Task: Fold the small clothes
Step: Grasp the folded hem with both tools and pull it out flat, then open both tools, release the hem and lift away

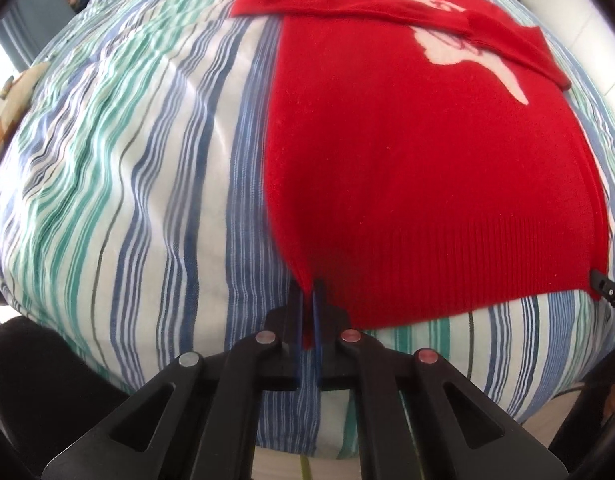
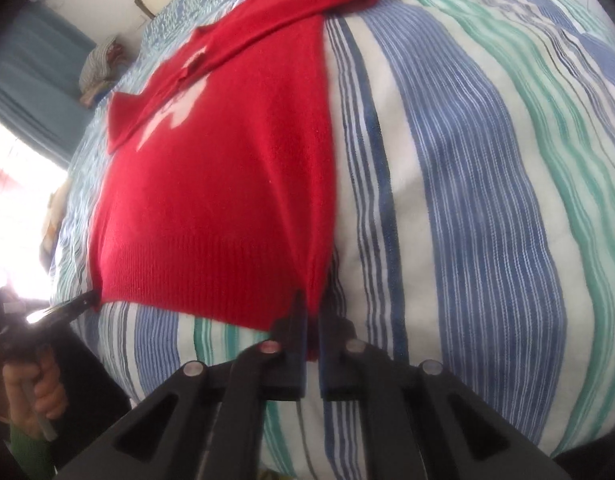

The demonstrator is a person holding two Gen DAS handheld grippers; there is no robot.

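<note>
A small red knit sweater [image 1: 407, 168] with a white pattern lies flat on the striped bed, sleeves folded across the chest. It also shows in the right wrist view [image 2: 227, 184]. My left gripper [image 1: 312, 292] is shut on the sweater's near left hem corner. My right gripper [image 2: 312, 304] is shut on the near right hem corner. The right gripper's tip [image 1: 605, 288] shows at the hem's right corner in the left wrist view. The left gripper's tip [image 2: 83, 302] shows at the hem's left corner in the right wrist view.
The bed cover [image 1: 139, 184] has blue, green and white stripes and spreads wide on both sides [image 2: 487, 200]. A bundle of cloth [image 2: 99, 68] lies at the far edge. A hand [image 2: 35, 388] holds the left gripper's handle.
</note>
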